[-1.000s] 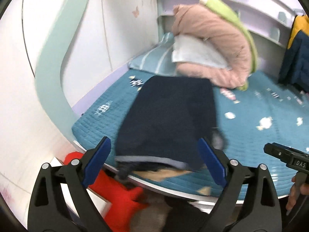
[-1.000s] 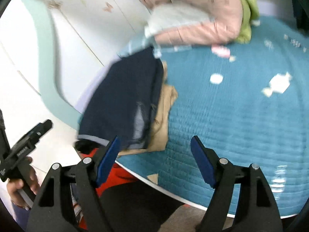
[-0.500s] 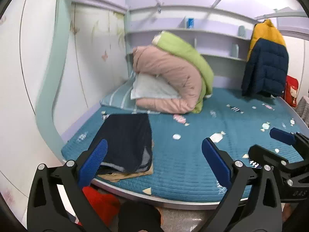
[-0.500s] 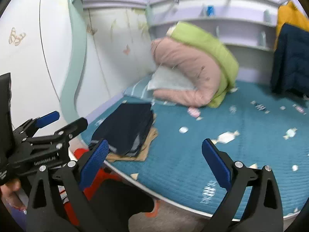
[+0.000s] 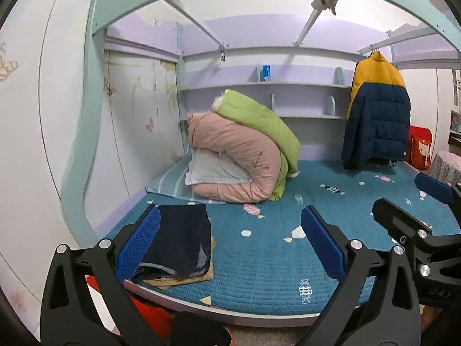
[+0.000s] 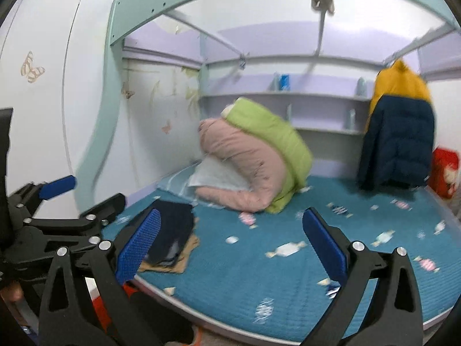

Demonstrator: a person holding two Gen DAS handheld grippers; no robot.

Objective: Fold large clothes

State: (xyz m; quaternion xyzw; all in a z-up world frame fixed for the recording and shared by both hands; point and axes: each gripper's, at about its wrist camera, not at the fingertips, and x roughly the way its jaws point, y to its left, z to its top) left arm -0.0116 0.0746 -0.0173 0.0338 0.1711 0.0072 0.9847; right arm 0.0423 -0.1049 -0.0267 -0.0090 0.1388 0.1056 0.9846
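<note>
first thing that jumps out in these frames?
The rolled pink and green quilts piled at the back of the teal bed, then the yellow and navy jacket hanging at the right. Folded dark clothes sit stacked at the bed's near left edge, both tongs open and empty.

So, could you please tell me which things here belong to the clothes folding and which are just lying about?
Part of the job:
- folded dark garment
- tan garment under it
- left gripper, open
- right gripper, open

Just lying about:
- pink and green quilt roll
- hanging puffer jacket
- red bag
</note>
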